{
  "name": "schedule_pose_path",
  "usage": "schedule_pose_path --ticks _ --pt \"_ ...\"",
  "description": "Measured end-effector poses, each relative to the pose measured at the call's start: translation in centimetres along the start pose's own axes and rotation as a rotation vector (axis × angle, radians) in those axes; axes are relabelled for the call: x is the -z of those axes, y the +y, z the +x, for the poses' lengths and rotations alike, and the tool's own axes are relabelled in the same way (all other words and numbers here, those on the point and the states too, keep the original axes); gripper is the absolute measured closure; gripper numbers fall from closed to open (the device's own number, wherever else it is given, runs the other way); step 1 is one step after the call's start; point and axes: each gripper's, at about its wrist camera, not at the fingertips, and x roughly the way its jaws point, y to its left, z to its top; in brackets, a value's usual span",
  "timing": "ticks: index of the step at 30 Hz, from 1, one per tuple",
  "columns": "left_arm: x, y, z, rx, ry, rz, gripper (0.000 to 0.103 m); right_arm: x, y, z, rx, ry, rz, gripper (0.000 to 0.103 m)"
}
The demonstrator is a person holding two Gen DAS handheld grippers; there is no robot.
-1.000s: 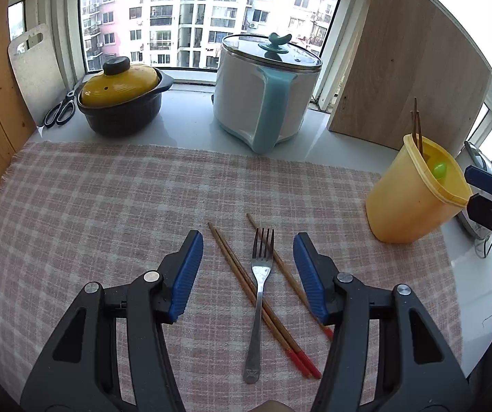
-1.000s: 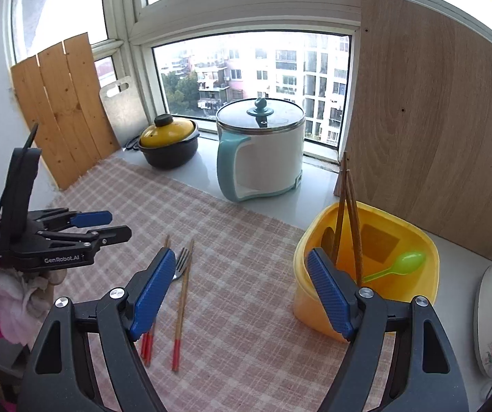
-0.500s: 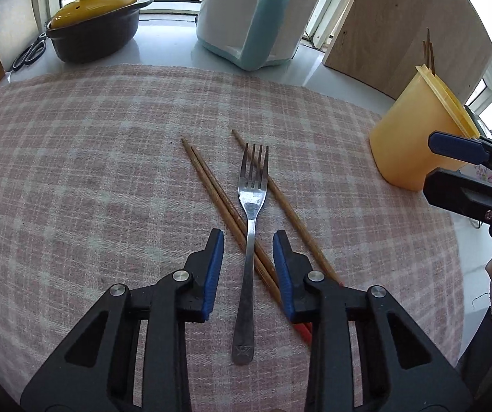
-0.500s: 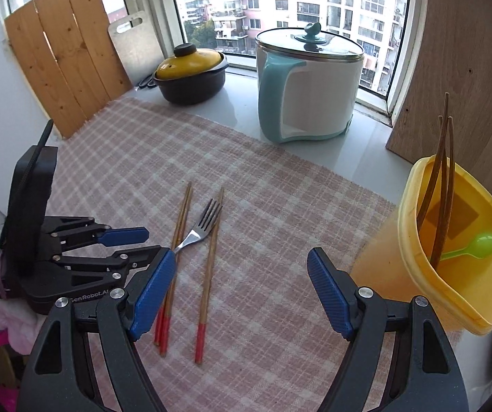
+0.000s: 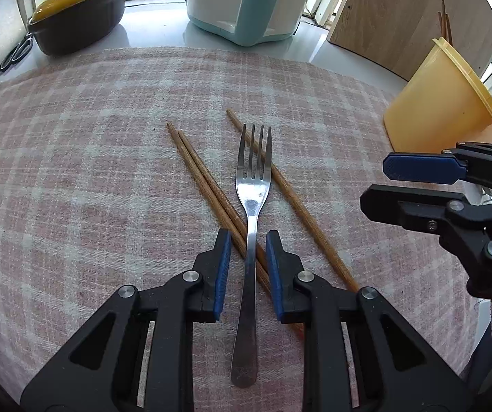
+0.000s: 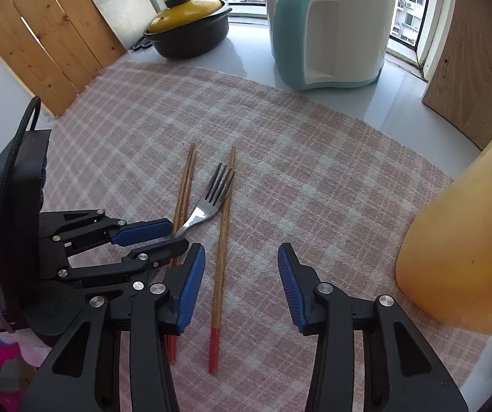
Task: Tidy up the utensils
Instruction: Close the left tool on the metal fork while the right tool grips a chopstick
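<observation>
Your left hand-held gripper (image 5: pixel 246 237) is low over the pink checked cloth (image 5: pixel 91 171) on the counter (image 5: pixel 331 55). Its jaws have just been closing, and the fork (image 5: pixel 251 206) lies between them. The blue pads are close on each side of the fork's handle, but they are not pressing on it. The fork lies flat on the cloth, with its prongs toward the window.

Two chopsticks (image 5: pixel 204 178) lie side by side just left of the fork and slip under its handle. One more chopstick (image 6: pixel 221 250) lies on the other side, and the fork's prongs rest across it.

Your right hand-held gripper (image 6: pixel 240 285) has also just been closing its jaws. They are apart and hold nothing. The single chopstick lies just inside its left pad.

The yellow tub (image 5: pixel 441 103) stands at the right edge of the cloth. A few chopstick tips (image 5: pixel 445 20) stick up out of it. You cannot see what else is inside.

At the back of the counter are a black pot with a yellow lid (image 6: pixel 191 24) and a white and teal cooker (image 6: pixel 328 34). Both have their lids on.
</observation>
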Motion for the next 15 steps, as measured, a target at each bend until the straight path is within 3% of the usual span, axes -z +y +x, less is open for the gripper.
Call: schedule_pose_path --ticks 8,12,15 --pt "0.1 0.3 0.1 0.011 -0.017 -0.017 0.084 -0.3 0.1 1.9 -0.028 0.046 0.021 0.073" --pt "-0.1 0.6 -0.2 0.008 -0.038 -0.040 0.096 -0.5 0.3 2.9 -0.037 0.067 0.022 0.075" --pt "-0.1 0.7 -0.3 0.008 -0.042 -0.039 0.098 -0.5 0.4 3.7 -0.046 0.082 0.028 0.076"
